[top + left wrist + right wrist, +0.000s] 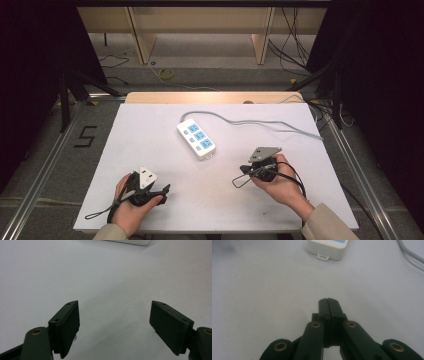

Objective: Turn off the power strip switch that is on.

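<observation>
This was a lab or test room set up for recording, not a home. The white table point(150, 150) stood as a bare work surface inside a frame of aluminium rails point(45, 165) laid on the grey floor to either side of it. Black curtains point(30, 60) closed off the space left and right of the table. Beyond the table's far edge, loose cables point(295, 45) trailed over the floor beside plain wooden stands point(142, 40). Left of the table, a figure 5 point(86, 136) was marked on the floor in black tape, like a station number.
</observation>
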Demonstrator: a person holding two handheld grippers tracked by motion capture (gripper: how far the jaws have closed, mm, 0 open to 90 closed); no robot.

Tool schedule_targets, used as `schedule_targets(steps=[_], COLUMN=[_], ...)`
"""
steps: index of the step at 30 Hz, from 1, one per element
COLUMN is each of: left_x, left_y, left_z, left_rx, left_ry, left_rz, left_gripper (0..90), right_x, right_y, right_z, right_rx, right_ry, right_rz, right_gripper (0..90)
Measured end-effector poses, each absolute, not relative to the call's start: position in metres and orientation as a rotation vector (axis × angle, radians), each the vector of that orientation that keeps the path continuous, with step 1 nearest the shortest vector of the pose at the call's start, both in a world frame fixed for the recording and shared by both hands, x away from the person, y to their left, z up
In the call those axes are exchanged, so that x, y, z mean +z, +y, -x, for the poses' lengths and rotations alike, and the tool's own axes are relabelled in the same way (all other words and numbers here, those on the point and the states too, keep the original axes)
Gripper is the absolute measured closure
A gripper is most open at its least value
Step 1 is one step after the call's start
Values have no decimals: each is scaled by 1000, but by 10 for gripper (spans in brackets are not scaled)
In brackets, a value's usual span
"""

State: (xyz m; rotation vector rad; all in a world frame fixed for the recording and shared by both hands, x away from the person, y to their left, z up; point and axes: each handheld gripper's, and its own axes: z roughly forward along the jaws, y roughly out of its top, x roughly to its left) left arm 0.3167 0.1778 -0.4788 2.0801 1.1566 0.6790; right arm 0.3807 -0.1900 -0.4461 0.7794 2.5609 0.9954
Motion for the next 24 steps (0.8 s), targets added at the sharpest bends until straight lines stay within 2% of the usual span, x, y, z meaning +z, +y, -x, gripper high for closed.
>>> schedule_targets(steps=[24], left_x=[-480], left_y=[178], left_z=[-317], left_rx=[679], left_ry=[1158], left_rz=[-2084], left_gripper=[242], right_x=[-443], right_y=[-164], right_z=[-395], right_rx=[969], right_ry=[2585], right_rz=[-761], right_gripper=[900])
